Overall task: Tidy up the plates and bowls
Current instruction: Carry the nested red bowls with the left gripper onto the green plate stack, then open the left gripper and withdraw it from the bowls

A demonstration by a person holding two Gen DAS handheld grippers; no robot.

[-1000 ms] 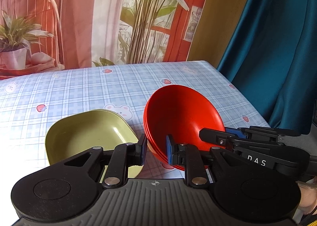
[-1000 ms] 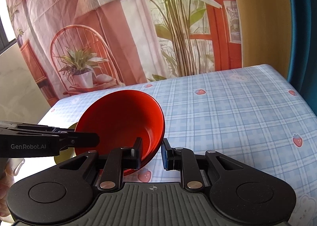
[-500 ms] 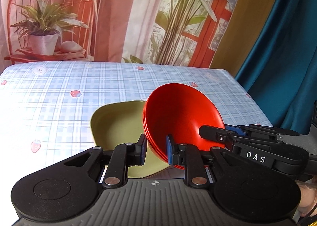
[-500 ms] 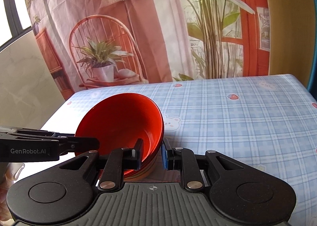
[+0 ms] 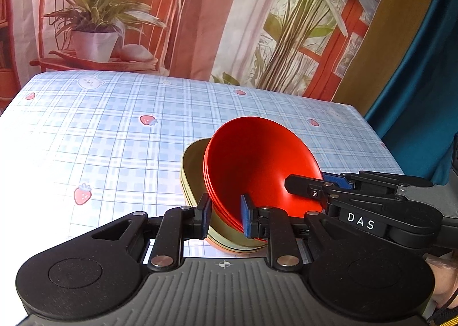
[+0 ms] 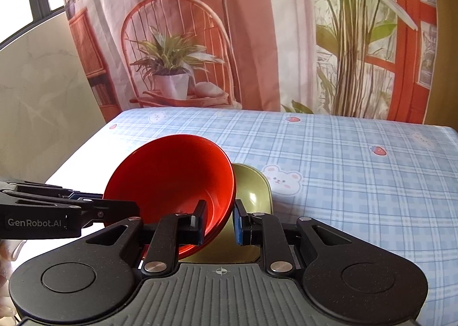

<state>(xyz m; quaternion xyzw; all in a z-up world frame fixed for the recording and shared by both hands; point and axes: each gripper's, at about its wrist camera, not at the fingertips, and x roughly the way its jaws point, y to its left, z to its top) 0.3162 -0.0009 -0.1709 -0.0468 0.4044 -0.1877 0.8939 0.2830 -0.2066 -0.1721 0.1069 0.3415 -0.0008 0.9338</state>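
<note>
A stack of red bowls (image 5: pixel 257 165) is held tilted over a green squarish dish (image 5: pixel 191 163) that sits on the table. My left gripper (image 5: pixel 224 215) is shut on the red stack's near rim. My right gripper (image 6: pixel 219 218) is shut on the opposite rim of the same red bowls (image 6: pixel 171 177). The green dish (image 6: pixel 253 191) shows behind and under the red stack in the right wrist view. Each gripper's fingers show in the other's view. I cannot tell whether the red stack touches the green dish.
The table (image 5: pixel 114 131) wears a blue checked cloth with strawberries and bears. A printed backdrop (image 6: pixel 200 39) hangs behind it. A teal curtain (image 5: pixel 423 82) hangs by the table's right edge. A pale wall panel (image 6: pixel 43 82) stands at the left.
Both grippers have carried the red bowls leftward and over the green dish, which now lies directly beneath and behind the stack. Both grips stayed shut.
</note>
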